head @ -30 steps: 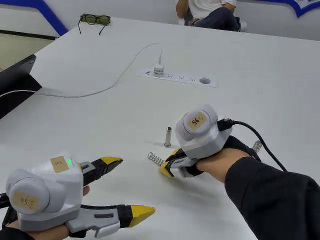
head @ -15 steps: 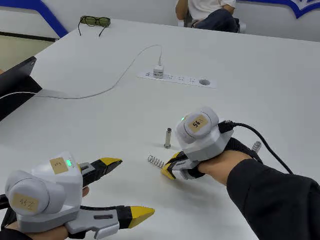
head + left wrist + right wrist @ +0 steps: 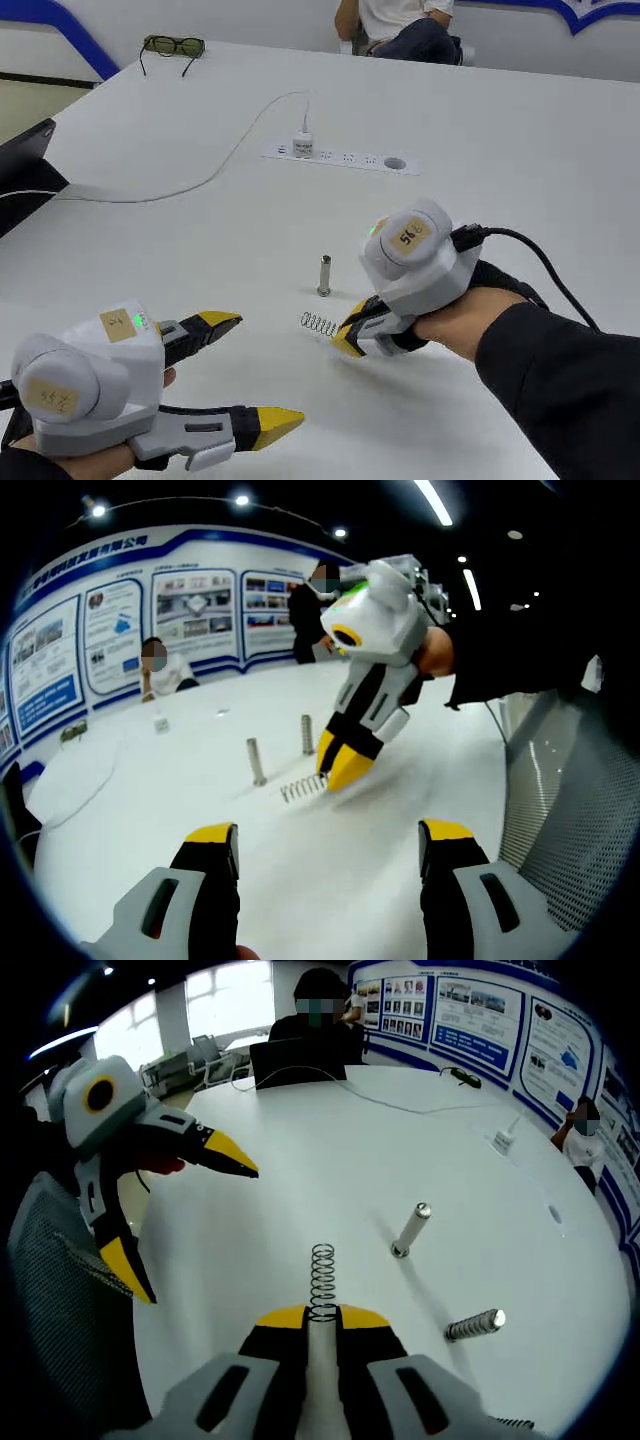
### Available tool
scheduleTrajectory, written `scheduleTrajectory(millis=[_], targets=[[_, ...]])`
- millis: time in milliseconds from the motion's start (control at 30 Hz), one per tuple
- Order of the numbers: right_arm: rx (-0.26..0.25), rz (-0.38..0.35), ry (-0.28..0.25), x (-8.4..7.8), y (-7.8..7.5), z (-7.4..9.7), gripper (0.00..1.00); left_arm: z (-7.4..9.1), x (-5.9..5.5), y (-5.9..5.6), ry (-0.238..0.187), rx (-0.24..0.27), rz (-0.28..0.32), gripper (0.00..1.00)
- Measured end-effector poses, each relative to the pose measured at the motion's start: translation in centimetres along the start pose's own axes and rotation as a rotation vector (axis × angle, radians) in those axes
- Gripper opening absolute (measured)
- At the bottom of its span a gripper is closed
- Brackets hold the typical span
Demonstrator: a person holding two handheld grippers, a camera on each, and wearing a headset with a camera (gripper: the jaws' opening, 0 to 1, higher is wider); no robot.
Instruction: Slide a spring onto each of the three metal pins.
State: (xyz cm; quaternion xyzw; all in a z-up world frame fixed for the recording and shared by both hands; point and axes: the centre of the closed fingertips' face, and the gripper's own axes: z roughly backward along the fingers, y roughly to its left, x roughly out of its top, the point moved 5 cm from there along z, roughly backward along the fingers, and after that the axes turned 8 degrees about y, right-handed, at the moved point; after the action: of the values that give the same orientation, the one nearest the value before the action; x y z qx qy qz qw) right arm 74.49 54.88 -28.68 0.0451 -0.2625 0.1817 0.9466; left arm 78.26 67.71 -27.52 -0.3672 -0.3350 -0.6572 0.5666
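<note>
My right gripper [image 3: 347,341] is shut on one end of a small coil spring [image 3: 318,323], which sticks out level just above the white table [image 3: 500,150]. In the right gripper view the spring [image 3: 322,1275] points straight ahead from the shut jaws of my right gripper [image 3: 320,1317]. A bare metal pin [image 3: 324,275] stands upright a little beyond it; the right gripper view shows this pin [image 3: 410,1230] ahead to the right, and another pin wearing a spring [image 3: 473,1326] nearer on the right. My left gripper [image 3: 245,370] is open and holds nothing, at the front left.
A white power strip [image 3: 340,157] with a plugged-in charger and cable lies mid-table. Sunglasses [image 3: 165,47] rest at the far left corner. A dark laptop [image 3: 25,165] sits at the left edge. A seated person [image 3: 400,25] is at the far side.
My right gripper has shifted the spring slightly rightward, so it now lies more directly in front of the bare pin. The left gripper has stayed open in place.
</note>
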Motion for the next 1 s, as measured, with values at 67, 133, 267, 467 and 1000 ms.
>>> scheduleTrajectory(millis=[67, 133, 267, 467, 1000], targets=[[0.003, 0.007, 0.006, -0.2, 0.2, 0.4, 0.11, -0.2, 0.3, 0.0, 0.003, -0.008, -0.015, 0.74], [0.007, 0.013, 0.012, -0.3, 0.4, 0.9, 0.11, -0.4, 0.4, 0.0, 0.007, -0.015, -0.032, 0.74], [0.023, 0.015, 0.016, -0.5, 0.8, 1.6, 0.12, -0.8, 0.7, -0.1, 0.011, -0.031, -0.065, 0.71], [0.048, 0.010, 0.033, -0.9, 1.3, 2.6, 0.12, -1.3, 0.9, -0.5, 0.020, -0.065, -0.122, 0.62], [0.121, 0.036, 0.108, -2.2, 3.1, 3.9, 0.12, -3.0, 1.3, -2.1, 0.051, -0.157, -0.249, 0.48]])
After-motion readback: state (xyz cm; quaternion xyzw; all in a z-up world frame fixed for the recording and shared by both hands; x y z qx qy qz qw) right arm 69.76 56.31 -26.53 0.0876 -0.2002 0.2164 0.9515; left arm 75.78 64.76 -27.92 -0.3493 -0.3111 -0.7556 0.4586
